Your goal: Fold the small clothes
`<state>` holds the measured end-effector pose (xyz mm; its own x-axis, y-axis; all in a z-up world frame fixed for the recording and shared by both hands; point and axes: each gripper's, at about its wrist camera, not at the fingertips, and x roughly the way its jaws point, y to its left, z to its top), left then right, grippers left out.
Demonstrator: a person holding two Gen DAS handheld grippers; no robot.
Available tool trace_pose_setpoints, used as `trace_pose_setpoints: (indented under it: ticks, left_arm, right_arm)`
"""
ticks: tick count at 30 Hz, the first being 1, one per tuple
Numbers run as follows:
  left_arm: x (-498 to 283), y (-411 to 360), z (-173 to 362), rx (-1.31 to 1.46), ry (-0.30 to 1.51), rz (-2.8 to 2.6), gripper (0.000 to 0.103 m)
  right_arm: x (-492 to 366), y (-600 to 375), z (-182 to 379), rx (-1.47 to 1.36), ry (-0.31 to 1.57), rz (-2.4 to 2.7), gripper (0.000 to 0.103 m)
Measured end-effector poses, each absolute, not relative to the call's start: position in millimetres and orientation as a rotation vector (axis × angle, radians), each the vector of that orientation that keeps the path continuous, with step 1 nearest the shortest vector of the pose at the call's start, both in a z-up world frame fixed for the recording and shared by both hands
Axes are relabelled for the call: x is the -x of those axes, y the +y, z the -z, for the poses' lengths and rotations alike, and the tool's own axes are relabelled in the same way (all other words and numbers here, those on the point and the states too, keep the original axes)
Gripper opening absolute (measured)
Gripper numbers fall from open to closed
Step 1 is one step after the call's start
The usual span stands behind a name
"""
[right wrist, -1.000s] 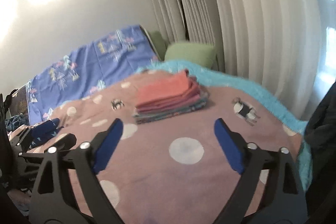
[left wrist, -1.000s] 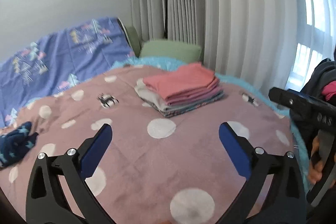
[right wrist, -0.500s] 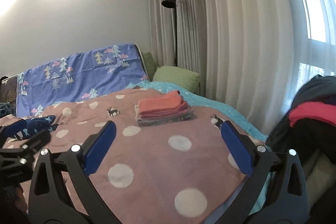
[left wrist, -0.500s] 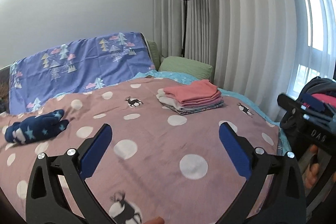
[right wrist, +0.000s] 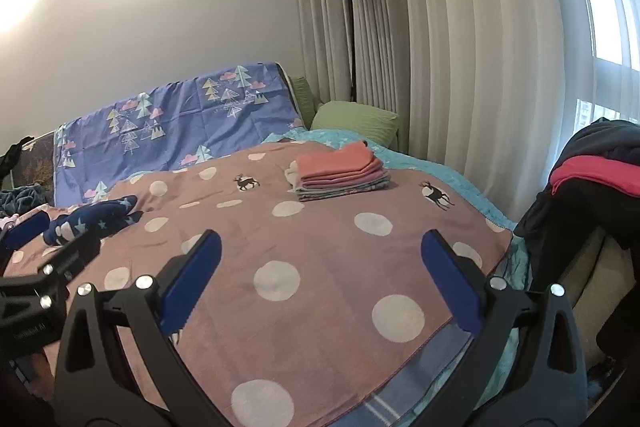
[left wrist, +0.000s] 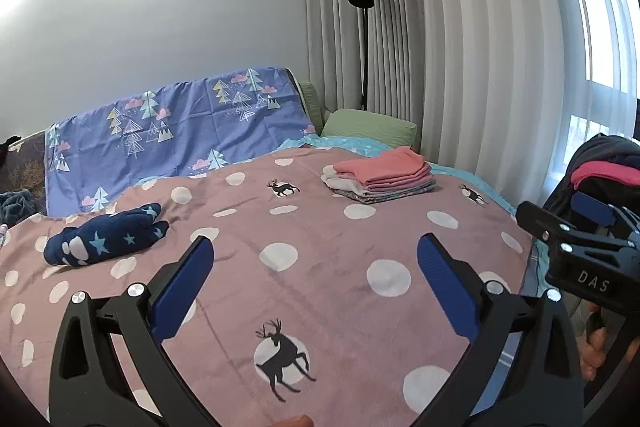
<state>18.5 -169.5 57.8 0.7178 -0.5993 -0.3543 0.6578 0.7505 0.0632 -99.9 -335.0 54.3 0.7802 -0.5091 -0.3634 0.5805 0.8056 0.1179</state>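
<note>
Both the left gripper point(left wrist: 315, 259) and right gripper point(right wrist: 321, 254) hover with jaws apart and empty above the mauve polka-dot bedspread point(left wrist: 328, 291), its folded pink-topped clothes stack point(left wrist: 382, 177) beyond them, the crumpled navy star-print garment point(left wrist: 106, 239) left of it.

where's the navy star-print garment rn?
The navy star-print garment lies bunched on the pink polka-dot bedspread, left side in both wrist views, just below the blue tree-print sheet and well left of the folded clothes stack.

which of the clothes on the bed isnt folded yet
The navy star-print garment, lying loose and bunched on the left of the bedspread. The other clothes sit in a neat folded stack topped by a pink piece, far right near the green pillow.
</note>
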Motion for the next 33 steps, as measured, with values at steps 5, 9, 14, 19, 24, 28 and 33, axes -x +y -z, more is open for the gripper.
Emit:
trace_pose_setpoints:
  ticks: [5,9,14,19,24,28,33]
  left_arm:
    - [-6.0,-156.9,-53.6,-0.187,0.327,0.696,0.102]
    - [0.0,-151.1,-50.5,-0.183,0.334,0.697,0.102]
    - [3.9,-151.9,-47.5,-0.192,0.338,0.695,0.102]
    - [5.9,-155.4,-45.0,-0.203,0.347,0.697,0.102]
    - [5.9,-158.1,-43.7,-0.203,0.352,0.697,0.102]
    - [4.1,-161.4,-41.2,-0.191,0.36,0.698,0.102]
    - [4.5,-164.8,-36.7,-0.198,0.374,0.689,0.102]
  right_arm:
    - [102.6,-326.9,-50.9,-0.247,0.357,0.569,0.101]
    - [104.5,-324.2,-48.5,-0.249,0.368,0.564,0.101]
    - [107.7,-324.7,-49.0,-0.25,0.365,0.56,0.101]
    - [108.7,-325.8,-47.4,-0.255,0.365,0.554,0.101]
    - [108.1,-329.3,-45.8,-0.261,0.372,0.546,0.101]
    - [107.9,-330.3,-46.1,-0.255,0.371,0.546,0.101]
    - [106.2,-331.5,-43.8,-0.255,0.367,0.539,0.101]
